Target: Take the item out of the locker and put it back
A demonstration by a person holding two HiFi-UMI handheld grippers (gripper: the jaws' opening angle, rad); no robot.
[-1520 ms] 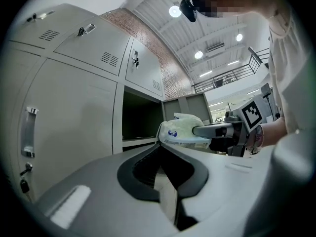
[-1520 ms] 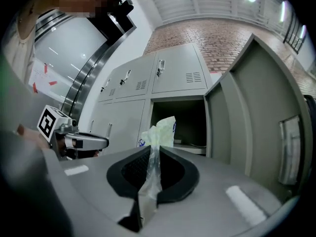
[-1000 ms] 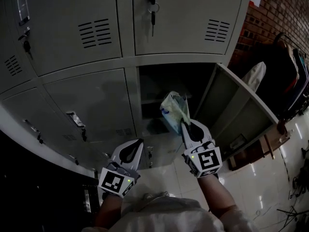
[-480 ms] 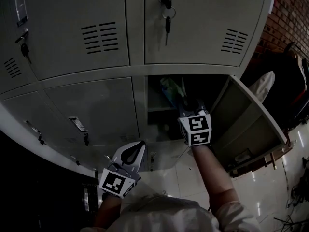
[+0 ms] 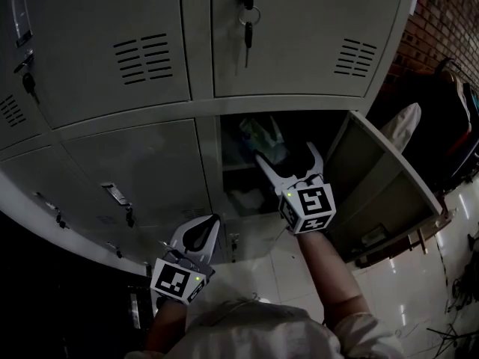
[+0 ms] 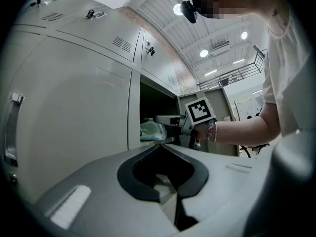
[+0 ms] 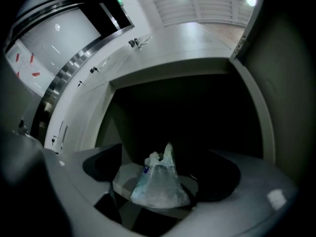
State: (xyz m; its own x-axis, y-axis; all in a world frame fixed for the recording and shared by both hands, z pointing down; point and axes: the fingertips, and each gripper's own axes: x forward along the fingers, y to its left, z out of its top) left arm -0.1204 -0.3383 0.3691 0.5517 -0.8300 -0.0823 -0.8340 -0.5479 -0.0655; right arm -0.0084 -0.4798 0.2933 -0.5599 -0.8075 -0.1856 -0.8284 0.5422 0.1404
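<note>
Head view: right arm reaches level into the open grey metal locker. The right gripper jaws, just opened wide, flank the loose crumpled translucent plastic bag on its shelf. The left gripper hangs low, closed, empty.

Keys are hung above the fingers of the right gripper; a brick wall is seen rightward.
</note>
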